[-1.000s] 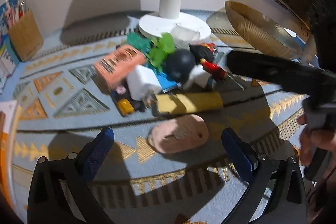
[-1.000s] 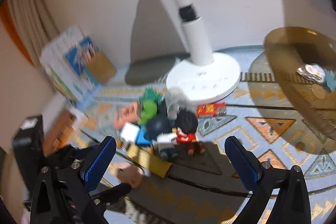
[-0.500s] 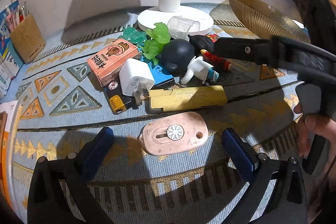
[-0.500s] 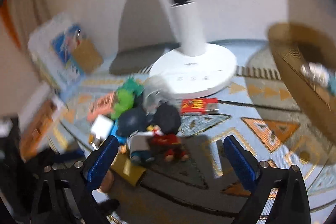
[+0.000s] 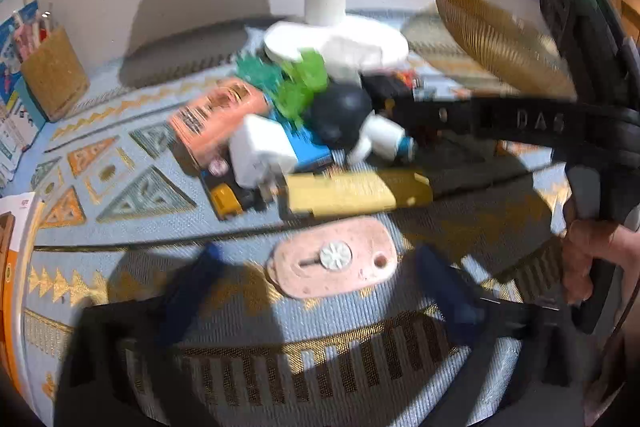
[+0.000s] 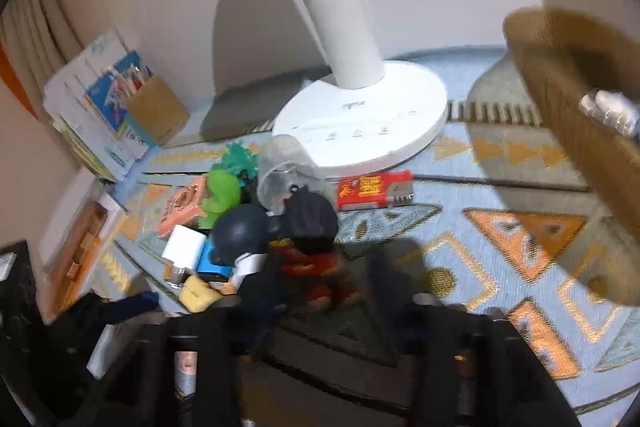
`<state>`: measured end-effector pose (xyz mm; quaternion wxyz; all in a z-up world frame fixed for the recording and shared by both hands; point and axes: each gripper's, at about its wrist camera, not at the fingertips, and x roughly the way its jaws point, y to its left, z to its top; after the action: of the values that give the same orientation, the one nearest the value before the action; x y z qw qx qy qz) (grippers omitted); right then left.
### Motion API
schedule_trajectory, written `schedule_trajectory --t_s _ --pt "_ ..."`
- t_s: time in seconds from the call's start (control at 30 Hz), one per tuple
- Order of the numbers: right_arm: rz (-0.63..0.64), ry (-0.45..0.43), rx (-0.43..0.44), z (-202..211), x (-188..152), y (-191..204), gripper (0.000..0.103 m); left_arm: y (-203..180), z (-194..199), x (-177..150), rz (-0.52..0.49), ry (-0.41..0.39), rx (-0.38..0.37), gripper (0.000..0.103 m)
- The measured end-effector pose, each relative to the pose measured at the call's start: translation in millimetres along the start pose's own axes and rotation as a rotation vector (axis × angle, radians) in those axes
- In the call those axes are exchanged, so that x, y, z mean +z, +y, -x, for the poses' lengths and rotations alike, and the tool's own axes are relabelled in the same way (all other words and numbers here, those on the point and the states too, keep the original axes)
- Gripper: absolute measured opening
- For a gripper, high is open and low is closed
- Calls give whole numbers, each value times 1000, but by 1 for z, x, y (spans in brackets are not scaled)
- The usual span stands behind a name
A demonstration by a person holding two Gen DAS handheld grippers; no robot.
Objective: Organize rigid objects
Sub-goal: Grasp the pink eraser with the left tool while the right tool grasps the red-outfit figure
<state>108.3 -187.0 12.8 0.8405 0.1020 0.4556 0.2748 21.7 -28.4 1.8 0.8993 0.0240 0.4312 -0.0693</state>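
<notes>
Left gripper [image 5: 316, 279] sits low in the frame, fingers blurred but spread wide, with the pink oval cutter [image 5: 334, 263] lying flat on the rug [image 5: 120, 195] between them, untouched. Right gripper [image 6: 320, 291] at lower centre has narrowed its gap around the red-shirted figurine [image 6: 312, 247]; whether the fingers touch it, I cannot tell. The toy pile [image 5: 304, 131] sits mid-frame before the white stand base [image 6: 360, 123]. Gold bowl [image 6: 576, 115] at right edge.
</notes>
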Motion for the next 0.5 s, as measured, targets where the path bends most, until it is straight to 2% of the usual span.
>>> schedule_trajectory --t_s 0.07,0.2,0.33,0.43,0.5 --pt "-7 -2 16 1 0 -1 34 3 2 0 12 -11 -28 57" --pt "-27 -11 70 5 -2 -4 31 -4 4 0 -25 -24 16 57" --pt "-48 -26 95 8 -2 -8 27 -4 6 -1 -23 -38 20 57" --pt "-32 -10 67 5 -1 -3 29 5 3 0 20 -21 24 57" --pt "9 11 11 1 -1 5 32 9 3 0 43 -20 22 57"
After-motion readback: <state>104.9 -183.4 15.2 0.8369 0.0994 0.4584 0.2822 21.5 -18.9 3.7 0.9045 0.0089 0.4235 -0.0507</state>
